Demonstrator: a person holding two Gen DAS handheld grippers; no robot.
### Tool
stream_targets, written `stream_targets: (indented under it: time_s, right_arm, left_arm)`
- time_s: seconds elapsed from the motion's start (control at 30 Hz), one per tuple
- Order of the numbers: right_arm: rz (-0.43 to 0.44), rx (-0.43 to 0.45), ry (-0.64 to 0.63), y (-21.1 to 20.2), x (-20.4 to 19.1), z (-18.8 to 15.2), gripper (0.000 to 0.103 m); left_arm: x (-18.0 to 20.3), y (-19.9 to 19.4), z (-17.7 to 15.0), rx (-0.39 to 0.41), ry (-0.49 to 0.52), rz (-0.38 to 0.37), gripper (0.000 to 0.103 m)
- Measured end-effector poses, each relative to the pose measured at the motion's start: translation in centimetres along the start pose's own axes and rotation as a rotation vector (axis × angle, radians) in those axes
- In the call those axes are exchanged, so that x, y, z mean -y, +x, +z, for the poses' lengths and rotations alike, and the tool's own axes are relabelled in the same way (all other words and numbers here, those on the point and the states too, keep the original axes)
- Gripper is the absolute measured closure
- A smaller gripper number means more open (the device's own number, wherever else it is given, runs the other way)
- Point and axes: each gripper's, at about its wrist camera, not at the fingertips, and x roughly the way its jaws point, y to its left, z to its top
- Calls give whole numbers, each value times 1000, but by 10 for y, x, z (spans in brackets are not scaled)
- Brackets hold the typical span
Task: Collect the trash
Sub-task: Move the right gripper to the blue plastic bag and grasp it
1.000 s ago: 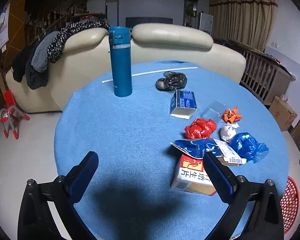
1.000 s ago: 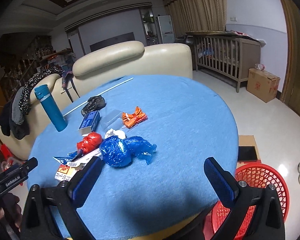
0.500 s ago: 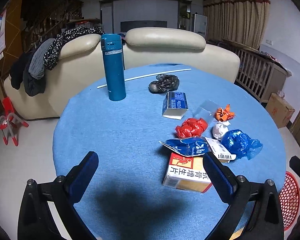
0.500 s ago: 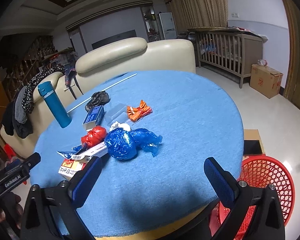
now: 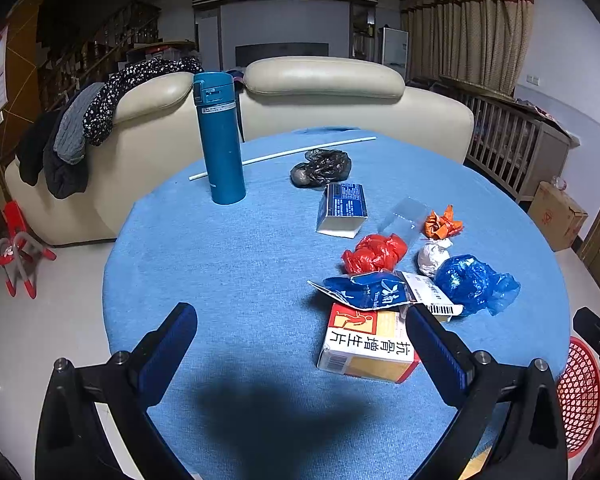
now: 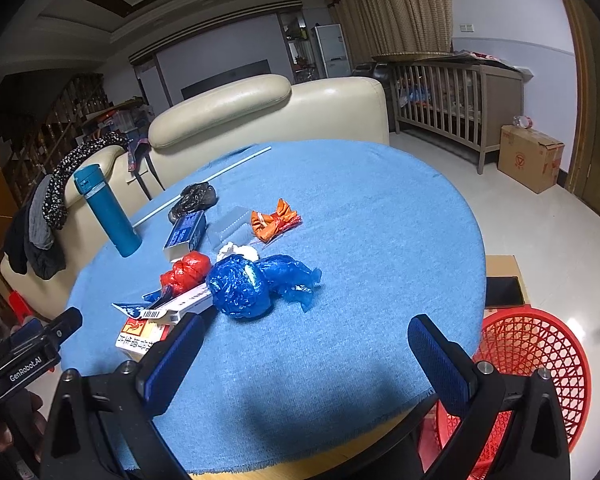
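The round table (image 5: 228, 272) wears a plain light blue cloth. Ahead of the left gripper's blue finger pads (image 5: 164, 354) stands a teal blue flask (image 5: 219, 138). Touching its right finger lies a carton (image 5: 366, 344), yellow and white with a red panel and black characters. Beyond it are a dark blue torn wrapper (image 5: 366, 292), a red crumpled bag (image 5: 374, 252), an orange wrapper (image 5: 442, 224), a white paper ball (image 5: 432, 258) and a black bag (image 5: 322, 168). Between the right gripper's blue fingers (image 6: 440, 360), farther off, sits a shiny blue plastic bag (image 6: 244, 284). Right of them is a red lattice basket (image 6: 532, 364).
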Motion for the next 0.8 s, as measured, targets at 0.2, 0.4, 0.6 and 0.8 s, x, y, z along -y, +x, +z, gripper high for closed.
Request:
stream_targets:
  time_s: [0.2, 0.4, 0.6, 0.8]
  right_arm:
    - [-1, -3, -5, 2, 0, -2, 0]
    - [2, -17, -9, 5, 2, -7, 0]
    - [37, -50, -53, 18, -6, -11, 0]
    - [48, -70, -102, 48, -18, 3, 0]
  left_arm:
    - [-1, 0, -2, 0, -5, -3, 0]
    - [-9, 5, -10, -13, -34, -12, 0]
    - [-17, 17, -21, -45, -56, -21, 0]
    - [-16, 27, -33, -69, -45, -49, 0]
